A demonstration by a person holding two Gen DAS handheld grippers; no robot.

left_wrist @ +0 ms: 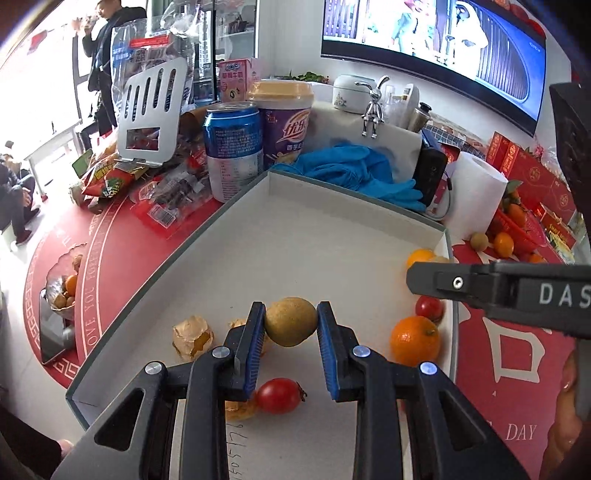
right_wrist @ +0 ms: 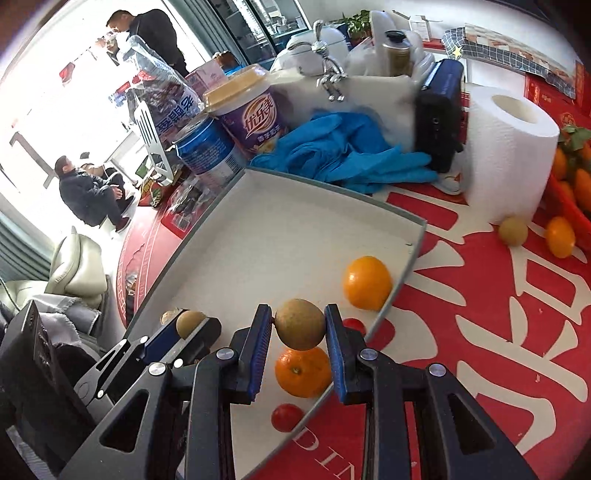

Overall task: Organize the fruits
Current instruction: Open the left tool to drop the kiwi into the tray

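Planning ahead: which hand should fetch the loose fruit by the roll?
Right, once unloaded. The right tool hangs over the tray's right rim, on the loose fruit's side; the left tool is mid-tray.

Bright windows (right_wrist: 33,110), wall screen (left_wrist: 443,33), pale armchair (right_wrist: 74,266).

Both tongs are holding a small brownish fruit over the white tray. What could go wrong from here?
1. The left tongs pinch the round brown fruit only at its sides; it might slip and roll.
2. Released, it may land on the cherry tomato below.
3. The right tongs hold their fruit over an orange near the tray rim; it could bounce off.
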